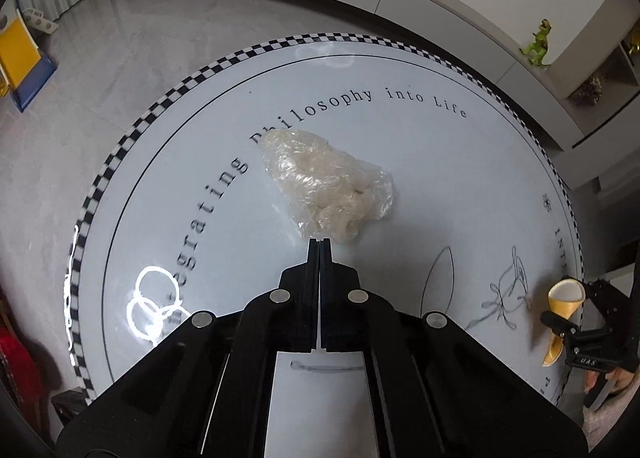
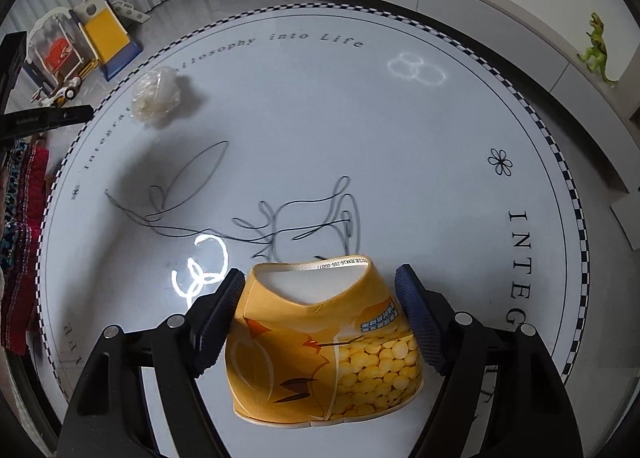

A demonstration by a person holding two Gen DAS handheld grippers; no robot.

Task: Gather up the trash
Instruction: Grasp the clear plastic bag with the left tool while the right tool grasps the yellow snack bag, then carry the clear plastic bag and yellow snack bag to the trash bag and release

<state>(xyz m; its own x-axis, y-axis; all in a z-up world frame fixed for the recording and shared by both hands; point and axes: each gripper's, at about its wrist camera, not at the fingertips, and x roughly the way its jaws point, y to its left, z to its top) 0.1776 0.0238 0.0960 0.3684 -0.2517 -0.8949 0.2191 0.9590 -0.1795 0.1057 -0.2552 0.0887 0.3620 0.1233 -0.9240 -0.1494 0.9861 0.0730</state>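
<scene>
On a round white table [image 2: 440,130], the right gripper [image 2: 320,298] frames a crushed yellow paper cup [image 2: 320,354], jaws spread to either side; the left pad seems to touch the cup wall, though the angle leaves that unclear. The cup lies near the table's near edge. To grip it well, the jaws should likely close slowly across the dented middle, so the thin wall folds instead of slipping out. The left gripper [image 1: 320,244], jaws pressed together and empty, points at a crumpled clear plastic bag [image 1: 326,188] just ahead, which it must open to take.
</scene>
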